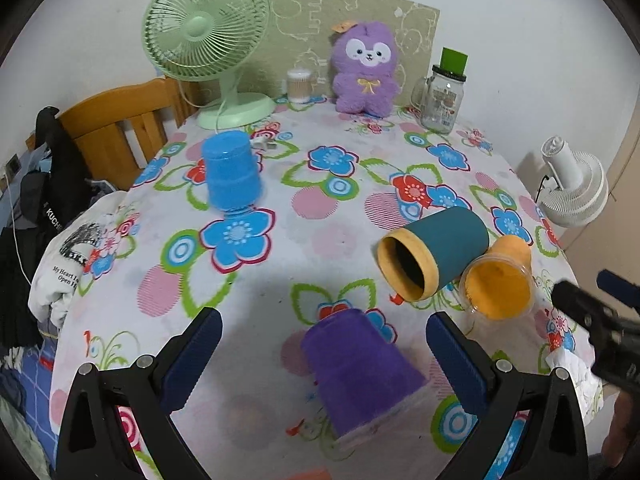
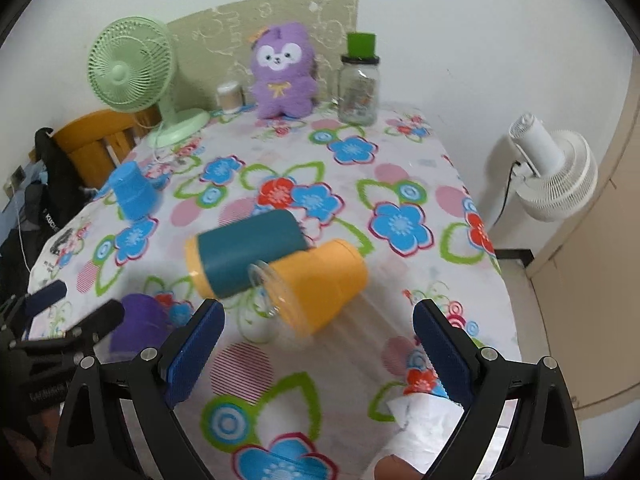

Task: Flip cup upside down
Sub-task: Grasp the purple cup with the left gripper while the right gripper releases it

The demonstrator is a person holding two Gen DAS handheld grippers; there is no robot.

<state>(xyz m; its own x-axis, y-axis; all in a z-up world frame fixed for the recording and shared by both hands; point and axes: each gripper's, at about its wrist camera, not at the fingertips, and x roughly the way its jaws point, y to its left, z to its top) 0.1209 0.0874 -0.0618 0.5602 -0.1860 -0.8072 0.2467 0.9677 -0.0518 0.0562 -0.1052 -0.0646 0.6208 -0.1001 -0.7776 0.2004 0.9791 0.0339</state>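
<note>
Several cups sit on a flowered tablecloth (image 1: 320,248). A purple cup (image 1: 360,372) stands upside down between the fingers of my open left gripper (image 1: 324,340), not touched. A blue cup (image 1: 231,170) stands upside down at the far left. A teal cup (image 1: 436,252) and an orange cup (image 1: 500,276) lie on their sides, touching. In the right wrist view my open right gripper (image 2: 320,332) is just in front of the orange cup (image 2: 320,284); the teal cup (image 2: 248,250) lies beside it, the purple cup (image 2: 136,324) at the left.
A green desk fan (image 1: 204,40), a purple plush toy (image 1: 366,68), a cotton swab pot (image 1: 299,86) and a glass jar with a green top (image 1: 440,96) stand along the table's far edge. A white fan (image 2: 552,172) stands off the table's right side. A wooden chair (image 1: 116,128) is at the left.
</note>
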